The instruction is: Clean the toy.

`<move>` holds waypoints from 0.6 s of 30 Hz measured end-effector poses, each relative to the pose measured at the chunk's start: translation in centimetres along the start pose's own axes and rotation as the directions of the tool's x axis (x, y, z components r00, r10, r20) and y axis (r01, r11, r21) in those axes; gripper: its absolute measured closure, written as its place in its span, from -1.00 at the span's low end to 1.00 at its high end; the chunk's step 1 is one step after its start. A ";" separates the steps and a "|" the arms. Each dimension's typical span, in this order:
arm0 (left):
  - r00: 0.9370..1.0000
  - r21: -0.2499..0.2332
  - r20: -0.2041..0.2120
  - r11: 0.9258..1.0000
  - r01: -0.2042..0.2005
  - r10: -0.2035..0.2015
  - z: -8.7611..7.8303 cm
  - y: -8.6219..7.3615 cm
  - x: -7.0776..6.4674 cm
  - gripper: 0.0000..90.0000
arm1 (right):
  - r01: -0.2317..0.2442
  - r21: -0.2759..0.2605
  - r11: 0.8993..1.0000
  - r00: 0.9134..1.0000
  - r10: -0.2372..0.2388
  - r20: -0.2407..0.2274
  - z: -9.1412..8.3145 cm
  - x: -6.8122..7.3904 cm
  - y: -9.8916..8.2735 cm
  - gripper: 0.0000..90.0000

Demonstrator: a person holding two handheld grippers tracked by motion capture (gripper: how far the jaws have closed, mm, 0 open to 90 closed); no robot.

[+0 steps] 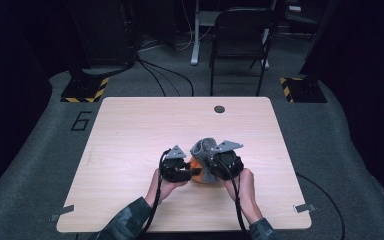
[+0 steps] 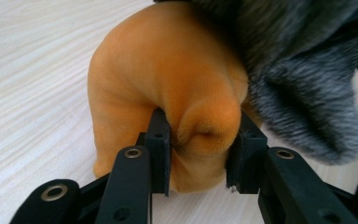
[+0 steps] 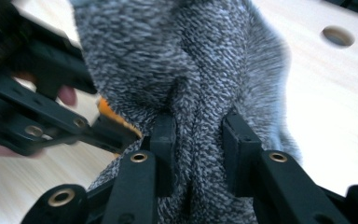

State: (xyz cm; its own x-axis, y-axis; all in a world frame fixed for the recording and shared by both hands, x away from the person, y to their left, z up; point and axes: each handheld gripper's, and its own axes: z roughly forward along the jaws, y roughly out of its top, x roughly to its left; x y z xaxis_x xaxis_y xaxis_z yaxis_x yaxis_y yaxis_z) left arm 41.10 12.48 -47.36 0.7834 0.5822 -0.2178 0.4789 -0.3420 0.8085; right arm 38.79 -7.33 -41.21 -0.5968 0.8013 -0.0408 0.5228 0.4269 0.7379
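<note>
High view showed both grippers meeting near the front middle of the pale wooden worktop (image 1: 130, 130), where a soft orange plush piece (image 2: 168, 88) sat partly sheathed in a grey knitted fabric cover (image 3: 191, 65). The left gripper (image 2: 199, 154) had its fingers clenched on a fold of the orange plush, while the right gripper (image 3: 198, 154) pinched the grey knit. The step looked like separating the cover from the plush; next, the right gripper probably needed to draw away while the left held firm.

A folding chair (image 1: 240, 37) stands beyond the wooden table (image 1: 145, 125) on grey floor (image 1: 360, 165).
</note>
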 end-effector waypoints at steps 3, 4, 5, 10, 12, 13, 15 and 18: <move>1.000 -0.006 0.010 1.000 0.001 -0.001 0.0 -0.1 0.3 0.40 | -0.020 -0.003 1.000 1.000 0.020 -0.021 0.5 -0.5 -0.3 0.53; 1.000 -0.007 0.009 1.000 -0.002 0.002 0.1 -0.1 0.3 0.37 | -0.024 -0.002 1.000 0.999 0.024 -0.023 0.5 -0.5 -0.3 0.53; 1.000 -0.005 0.011 1.000 -0.003 0.003 0.1 -0.1 0.3 0.35 | -0.022 -0.004 1.000 0.999 0.022 -0.023 0.5 -0.6 -0.3 0.53; 1.000 -0.015 0.003 1.000 -0.015 0.015 0.2 -0.1 0.1 0.32 | -0.020 -0.007 1.000 0.999 0.019 -0.029 0.5 -1.0 -0.5 0.53; 1.000 -0.011 0.000 1.000 -0.022 0.022 0.1 -0.1 0.1 0.34 | -0.036 -0.042 0.998 0.999 0.034 -0.032 0.1 -1.0 -0.4 0.53; 1.000 -0.018 0.002 1.000 -0.010 0.010 0.1 -0.1 0.1 0.34 | -0.037 -0.065 0.997 0.999 0.035 -0.029 -0.2 -0.7 -0.3 0.53; 1.000 -0.017 0.001 1.000 -0.011 0.011 0.1 -0.1 0.1 0.34 | -0.035 -0.084 0.996 0.999 0.032 -0.037 -0.2 -0.3 -0.1 0.53; 1.000 -0.016 -0.010 1.000 -0.009 0.009 0.2 -0.2 0.1 0.36 | -0.016 -0.073 0.997 1.000 0.015 -0.025 0.8 0.0 -0.3 0.53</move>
State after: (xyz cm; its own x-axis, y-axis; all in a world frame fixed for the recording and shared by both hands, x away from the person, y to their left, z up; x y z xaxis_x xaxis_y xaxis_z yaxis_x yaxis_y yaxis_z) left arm 41.16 12.46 -47.62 0.7834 0.5866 -0.2052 0.4656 -0.3353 0.8190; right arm 39.10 -7.14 -41.99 -0.6040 0.7968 -0.0134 0.4866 0.3820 0.7857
